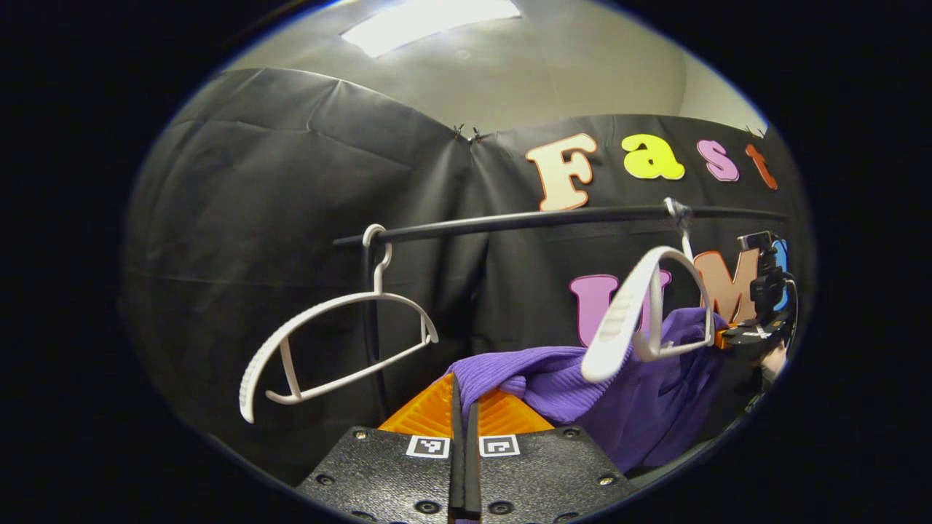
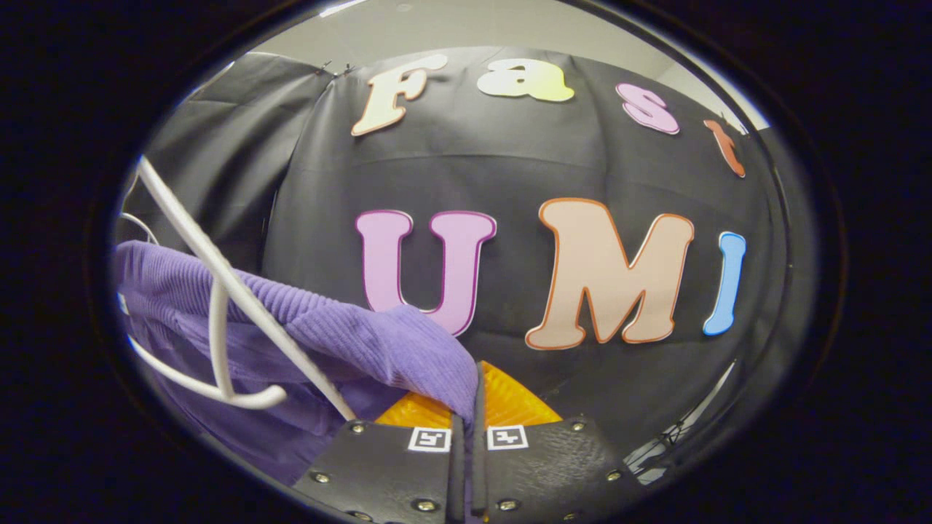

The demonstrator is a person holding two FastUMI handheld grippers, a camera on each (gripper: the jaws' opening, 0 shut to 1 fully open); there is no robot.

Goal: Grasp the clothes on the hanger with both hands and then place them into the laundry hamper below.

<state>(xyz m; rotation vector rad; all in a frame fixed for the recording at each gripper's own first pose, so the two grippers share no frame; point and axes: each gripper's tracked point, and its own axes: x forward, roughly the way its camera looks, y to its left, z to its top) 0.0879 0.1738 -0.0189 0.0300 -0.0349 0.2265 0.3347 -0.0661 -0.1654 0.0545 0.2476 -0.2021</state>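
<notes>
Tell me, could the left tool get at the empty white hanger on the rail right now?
Probably not yet. The left tool is shut on the purple garment, so it is occupied. The empty hanger hangs on the rail to its left with nothing in front.

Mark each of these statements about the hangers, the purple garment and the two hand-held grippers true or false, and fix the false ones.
1. Two white hangers hang on the dark rail. True: a bare hanger at the rail's end and a second hanger by the purple garment.
2. The left hand-held gripper is wide open. False: its fingers are closed on a fold of the garment.
3. The garment is folded inside the hamper. False: it is stretched between the two grippers, up by the second hanger.
4. The right hand-held gripper pinches purple fabric. True.
5. The bare hanger carries a shirt. False: nothing hangs on it.
</notes>
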